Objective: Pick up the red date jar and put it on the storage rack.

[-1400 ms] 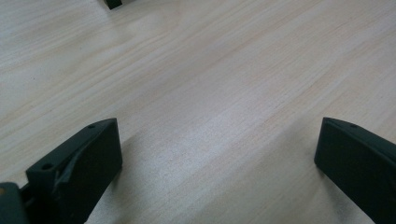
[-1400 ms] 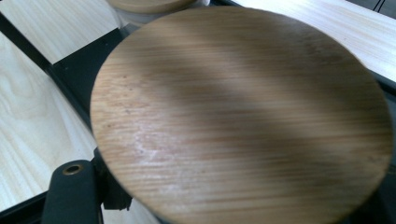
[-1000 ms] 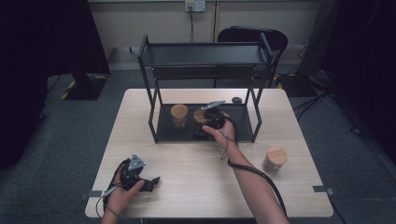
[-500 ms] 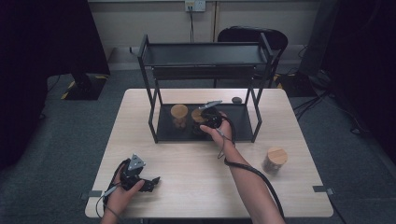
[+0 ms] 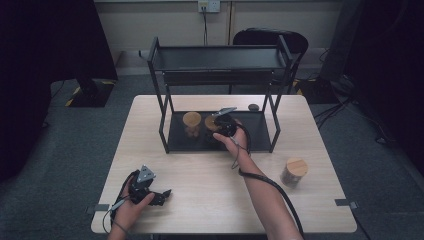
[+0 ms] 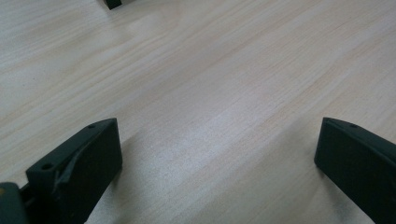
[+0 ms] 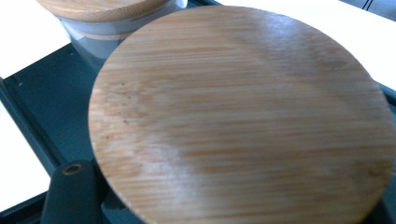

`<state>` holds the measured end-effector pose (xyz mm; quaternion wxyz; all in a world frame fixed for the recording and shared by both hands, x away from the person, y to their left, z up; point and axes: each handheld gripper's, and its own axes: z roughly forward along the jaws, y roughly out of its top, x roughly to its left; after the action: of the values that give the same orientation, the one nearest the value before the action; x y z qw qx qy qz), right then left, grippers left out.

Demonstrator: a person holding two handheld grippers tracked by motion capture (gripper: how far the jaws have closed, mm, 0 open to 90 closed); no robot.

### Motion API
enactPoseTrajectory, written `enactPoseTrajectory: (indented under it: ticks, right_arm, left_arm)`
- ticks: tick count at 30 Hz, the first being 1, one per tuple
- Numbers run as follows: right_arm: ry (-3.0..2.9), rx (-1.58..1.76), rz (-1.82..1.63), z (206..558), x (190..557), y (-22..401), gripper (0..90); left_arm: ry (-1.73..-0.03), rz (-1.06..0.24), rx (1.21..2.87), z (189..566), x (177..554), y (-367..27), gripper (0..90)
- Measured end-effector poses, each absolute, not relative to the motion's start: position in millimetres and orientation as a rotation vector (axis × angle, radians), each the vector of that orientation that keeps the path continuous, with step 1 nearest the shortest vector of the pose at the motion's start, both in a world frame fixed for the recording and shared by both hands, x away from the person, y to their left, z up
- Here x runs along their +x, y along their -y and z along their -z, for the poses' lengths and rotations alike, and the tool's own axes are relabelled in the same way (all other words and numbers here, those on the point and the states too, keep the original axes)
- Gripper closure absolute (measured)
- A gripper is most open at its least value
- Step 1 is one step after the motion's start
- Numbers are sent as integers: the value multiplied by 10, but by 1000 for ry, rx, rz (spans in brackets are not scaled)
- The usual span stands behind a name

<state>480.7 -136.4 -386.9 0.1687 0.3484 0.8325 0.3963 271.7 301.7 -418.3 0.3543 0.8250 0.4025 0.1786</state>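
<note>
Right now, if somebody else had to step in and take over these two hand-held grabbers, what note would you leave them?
Right gripper: shut on a wooden-lidded jar, inside the bottom shelf of the black rack, beside a second jar already standing there.
Left gripper: open, holding nothing, low over the table near its front left corner.
Third jar: stands on the table to the right of the rack.
Done: one jar on the shelf, another at the shelf in the grip.
Left, probably: let go of this jar, then fetch the third one.
</note>
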Motion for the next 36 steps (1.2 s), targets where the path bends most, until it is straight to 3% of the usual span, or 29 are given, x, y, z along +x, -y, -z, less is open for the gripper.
enactPoseTrajectory:
  ticks: [36]
  right_arm:
    - [-2322,993,-1112,3910,4831,1240,253]
  left_arm:
    - [-1038,-460,2133,4183,2718,-3021,4]
